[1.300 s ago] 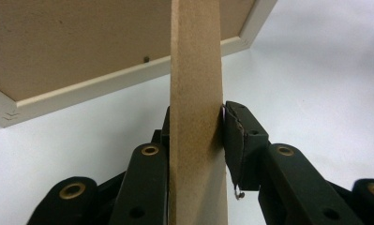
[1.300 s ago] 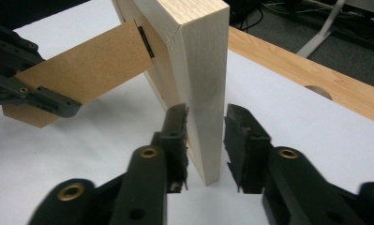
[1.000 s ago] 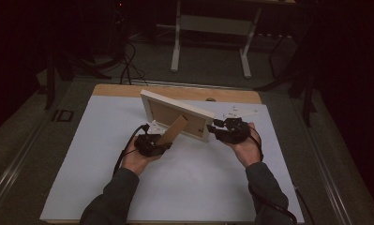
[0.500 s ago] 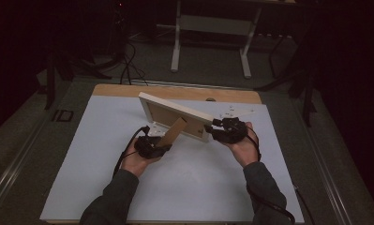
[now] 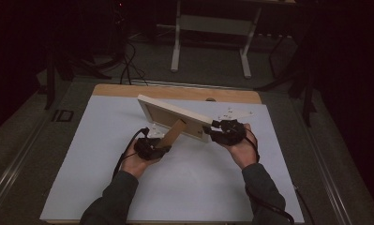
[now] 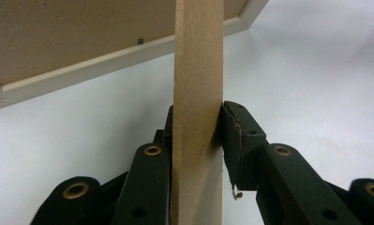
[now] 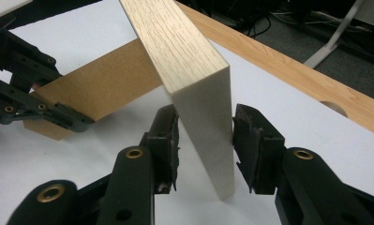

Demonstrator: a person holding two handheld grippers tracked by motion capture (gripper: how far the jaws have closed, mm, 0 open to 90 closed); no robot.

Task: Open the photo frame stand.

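Note:
A pale wooden picture frame (image 5: 175, 111) stands tilted on its long edge on the white table top, its brown back toward me. Its fibreboard easel stand (image 5: 173, 135) sticks out toward the left hand. My left gripper (image 5: 159, 147) is shut on that stand (image 6: 196, 70), with a pad on each face of the strip. My right gripper (image 5: 213, 131) is at the frame's right end. Its jaws have just been closing, and the pads now press on both sides of the frame's end (image 7: 208, 154). The right gripper view also catches the left gripper (image 7: 20, 93) on the stand (image 7: 105, 79).
The white sheet (image 5: 198, 187) covers a wooden table, whose bare far strip (image 5: 175, 92) has a small round hole (image 5: 210, 99). Beyond it on the dark floor are metal stand legs (image 5: 176, 51) and cables (image 5: 128, 61).

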